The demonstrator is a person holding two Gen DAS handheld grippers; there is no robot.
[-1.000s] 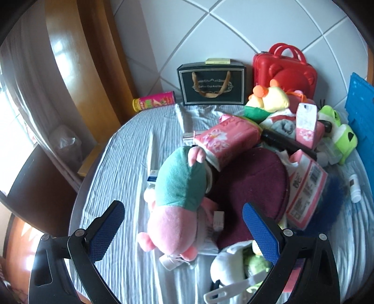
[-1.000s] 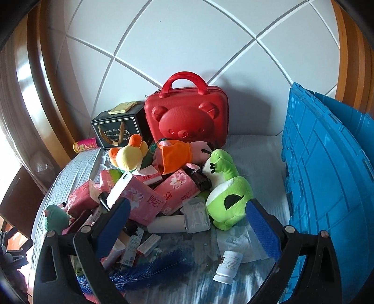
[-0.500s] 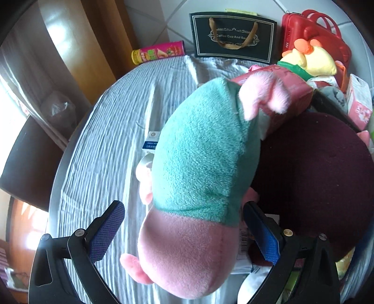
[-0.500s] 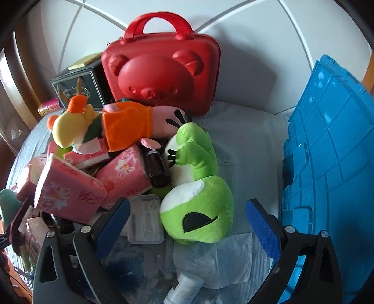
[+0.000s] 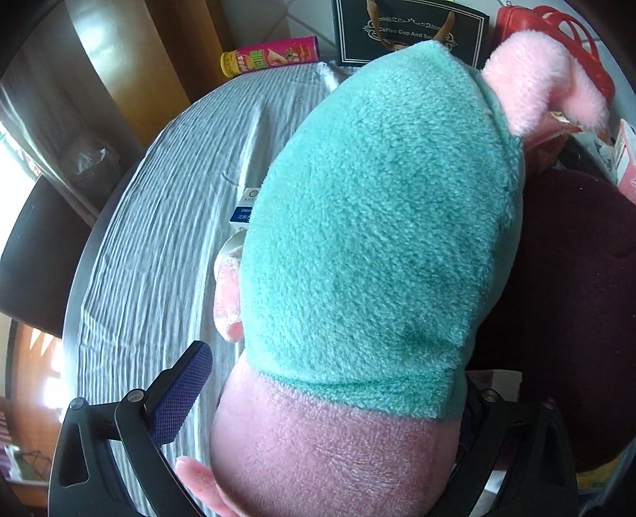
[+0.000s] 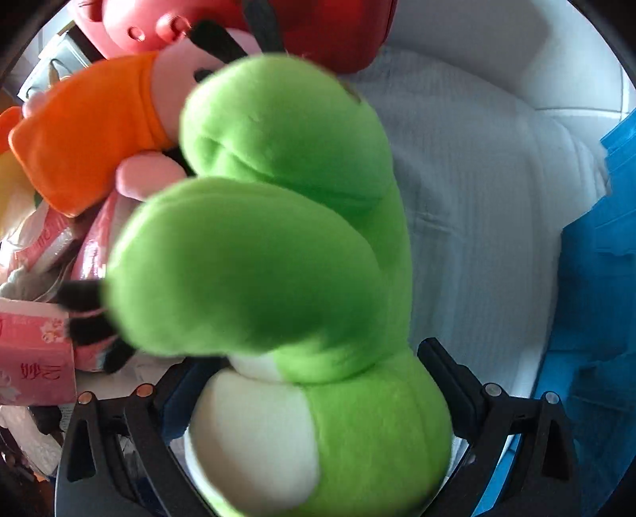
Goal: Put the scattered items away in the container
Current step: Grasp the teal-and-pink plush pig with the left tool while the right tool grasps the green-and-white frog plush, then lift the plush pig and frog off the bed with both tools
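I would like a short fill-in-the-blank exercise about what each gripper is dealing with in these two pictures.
1. The plush toy between the fingers of the left gripper wears a top of ____ colour.
2. The plush toy that fills the view of the right gripper is mostly ____.
3. At the right edge of the right wrist view stands a ____ plastic container.
4. Behind the table lies a pink chips can beside a black ____.

Missing words: teal; green; blue; gift bag
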